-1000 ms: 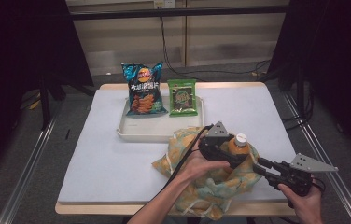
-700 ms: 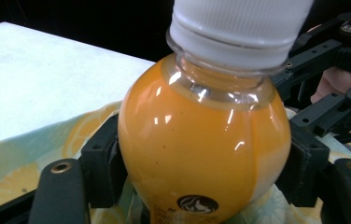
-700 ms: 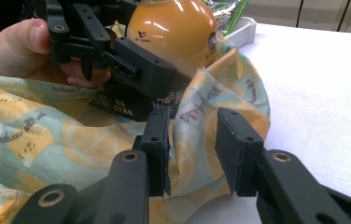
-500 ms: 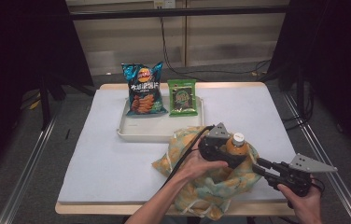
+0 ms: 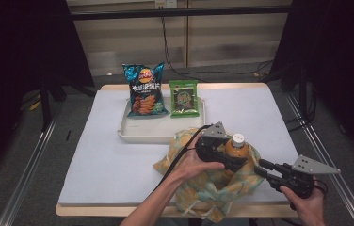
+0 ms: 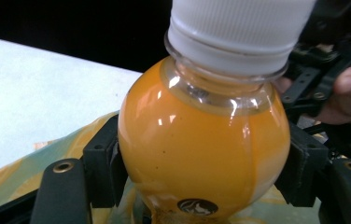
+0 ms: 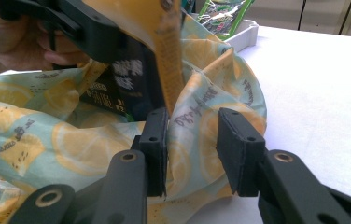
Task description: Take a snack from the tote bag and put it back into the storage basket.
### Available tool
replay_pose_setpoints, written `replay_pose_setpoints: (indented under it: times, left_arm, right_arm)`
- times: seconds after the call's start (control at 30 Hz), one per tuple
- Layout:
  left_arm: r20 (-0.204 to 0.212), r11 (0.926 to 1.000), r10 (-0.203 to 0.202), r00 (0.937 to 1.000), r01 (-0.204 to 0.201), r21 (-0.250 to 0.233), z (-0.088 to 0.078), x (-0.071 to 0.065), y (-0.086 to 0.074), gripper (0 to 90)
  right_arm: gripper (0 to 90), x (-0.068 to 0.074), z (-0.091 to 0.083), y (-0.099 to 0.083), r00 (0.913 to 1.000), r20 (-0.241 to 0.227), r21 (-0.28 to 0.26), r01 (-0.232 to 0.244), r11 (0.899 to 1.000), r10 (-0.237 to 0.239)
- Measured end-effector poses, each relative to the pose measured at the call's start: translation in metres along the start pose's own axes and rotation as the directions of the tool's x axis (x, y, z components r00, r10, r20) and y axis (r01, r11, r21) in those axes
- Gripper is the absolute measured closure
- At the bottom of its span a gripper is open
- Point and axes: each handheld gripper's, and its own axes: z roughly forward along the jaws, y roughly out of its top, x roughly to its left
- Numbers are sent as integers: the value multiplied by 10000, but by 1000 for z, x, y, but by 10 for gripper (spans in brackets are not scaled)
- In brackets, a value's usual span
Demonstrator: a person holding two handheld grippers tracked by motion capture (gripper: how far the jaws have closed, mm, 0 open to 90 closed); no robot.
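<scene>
A bottle of orange juice [image 5: 235, 146] with a white cap stands upright in the mouth of a lemon-print cloth bag [image 5: 213, 186] near the table's front edge. My left gripper [image 5: 234, 157] is shut on the bottle's round body [image 6: 201, 149], a pad pressed on each side; its jaws closed in on the bottle within the last second. My right gripper [image 5: 259, 165] reaches in from the right. It is shut on a fold of the bag's rim [image 7: 192, 135]. The bottle's label [image 7: 127, 79] hangs just behind that fold.
A white tray [image 5: 142, 134] sits mid-table behind the bag, with a blue chips bag [image 5: 144, 89] and a green snack packet [image 5: 183, 98] leaning in it. White table cover [image 5: 104, 160] stretches bare to the left. The table's front edge runs just below the bag.
The left gripper and the bottle have drifted slightly left over the bag. The right gripper has stayed where it was on the rim.
</scene>
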Motion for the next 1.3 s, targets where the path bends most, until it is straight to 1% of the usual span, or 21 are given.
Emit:
replay_pose_setpoints:
  times: [0.03,0.07,0.13,0.17,0.23,0.3,0.33,0.37,0.4,0.47,0.5,0.6,0.63,0.83,0.9,0.97,1.1,1.17,1.2,1.23,1.3]
  left_arm:
    - [67,10000,66,10000,-66,-50,-4,-2,3,304]
    - [141,9998,18,9999,-15,-179,-7,-2,4,304]
    - [152,9998,13,9999,-10,-195,-10,-2,5,304]
    - [204,9995,-30,9998,37,-310,-12,-2,6,304]
    - [251,9993,19,9997,-9,-381,-17,-3,8,304]
    - [319,9995,88,9995,-78,-292,-22,-3,11,304]
    - [319,9995,88,9995,-78,-292,-22,-3,11,304]
    - [319,9996,191,9993,-184,-235,-24,-3,12,304]
    - [356,9995,187,9992,-178,-258,-25,-3,14,305]
    - [305,9991,288,9991,-278,-327,-31,-2,19,305]
    - [313,9988,246,9992,-232,-439,-33,-2,20,304]
    - [310,9985,237,9992,-221,-502,-38,-1,22,305]
    - [266,9982,255,9993,-240,-545,-42,0,22,305]
    - [370,9972,374,9986,-349,-660,-53,1,25,305]
    - [382,9976,423,9984,-401,-559,-56,1,27,305]
    - [407,9970,495,9979,-469,-619,-58,1,29,305]
    - [399,9967,468,9981,-440,-675,-64,3,32,305]
    - [435,9965,461,9980,-429,-717,-68,4,34,305]
    - [435,9965,461,9980,-429,-717,-68,4,34,305]
    - [429,9965,457,9980,-426,-723,-70,5,36,305]
    - [363,9968,426,9984,-400,-693,-72,6,36,304]
  right_arm:
    - [637,0,0,0,10000,-21,-8,9,10000,-9]
    - [635,0,0,0,10000,-23,-14,15,10000,-15]
    - [630,0,0,0,10000,5,-30,25,10000,-25]
    - [618,0,-1,1,10000,52,-88,24,10000,-23]
    - [606,0,-1,1,10000,20,-118,29,9999,-29]
    - [559,1,-1,1,10000,-25,-212,-7,9998,6]
    - [559,1,-1,1,10000,-25,-212,-7,9998,6]
    - [534,2,-1,2,9999,-101,-245,2,9997,-5]
    - [515,2,-1,2,9999,-114,-299,10,9996,-13]
    - [470,4,-1,3,9999,-112,-418,-19,9991,14]
    - [457,4,-2,3,10000,-74,-409,-13,9992,10]
    - [431,4,-2,3,10000,-52,-409,-16,9992,14]
    - [405,4,-2,3,10000,42,-438,-10,9990,12]
    - [374,4,-2,3,9998,188,-458,-40,9989,48]
    - [370,5,-2,3,9997,220,-444,-44,9990,54]
    - [366,5,-1,3,9997,237,-449,10,9990,1]
    - [348,5,-1,3,9997,227,-465,10,9989,1]
    - [291,6,-1,3,9998,171,-477,-35,9989,43]
    - [291,6,-1,3,9998,171,-477,-35,9989,43]
    - [244,7,-1,3,9998,172,-516,-78,9986,87]
    - [241,8,-1,4,9997,216,-479,-95,9988,106]
